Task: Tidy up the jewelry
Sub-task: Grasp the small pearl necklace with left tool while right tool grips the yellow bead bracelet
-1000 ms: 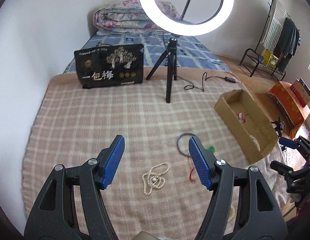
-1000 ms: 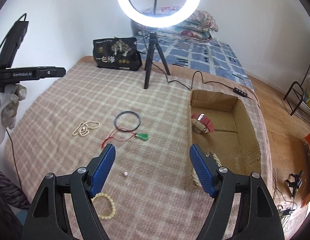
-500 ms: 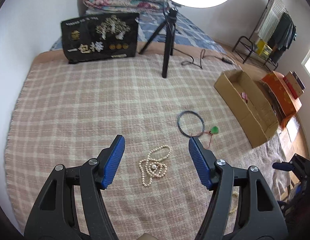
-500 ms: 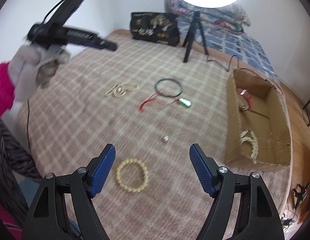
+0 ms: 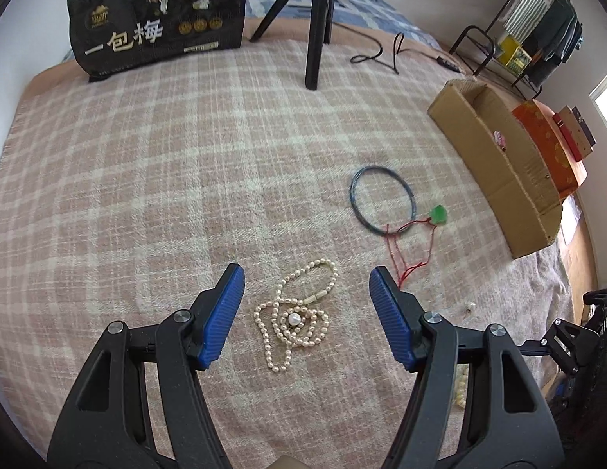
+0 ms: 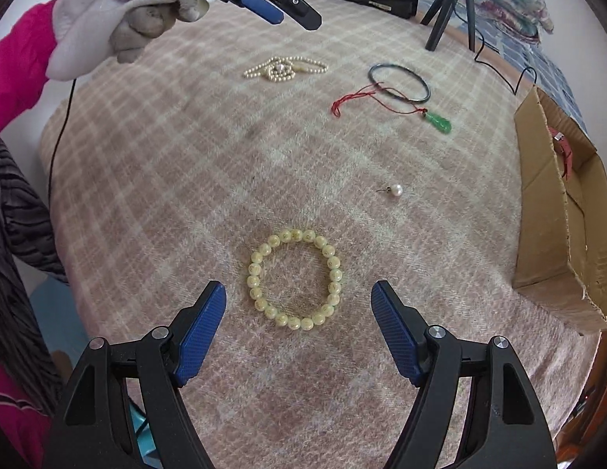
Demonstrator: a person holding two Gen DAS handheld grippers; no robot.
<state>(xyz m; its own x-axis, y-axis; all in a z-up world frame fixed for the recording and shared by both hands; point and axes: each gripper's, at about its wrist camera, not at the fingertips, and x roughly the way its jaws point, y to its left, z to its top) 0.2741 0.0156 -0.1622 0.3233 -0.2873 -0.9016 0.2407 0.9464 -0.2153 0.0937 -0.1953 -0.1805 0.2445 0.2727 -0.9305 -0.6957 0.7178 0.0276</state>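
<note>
pearl necklace (image 5: pixel 295 318) | left hand-held gripper (image 5: pixel 305 314) angled down, agape | right hand-held gripper (image 6: pixel 297 324) agape over bead bracelet (image 6: pixel 295 284)

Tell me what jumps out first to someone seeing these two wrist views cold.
Two open blue-padded tools, each hanging over its own piece on the plaid blanket: the left tool frames a tangled pearl necklace, the right tool a pale yellow bead bracelet. Between those two pieces lie a dark bangle, a green pendant on red cord and a lone pearl. A cardboard box sits at the blanket's right edge.
</note>
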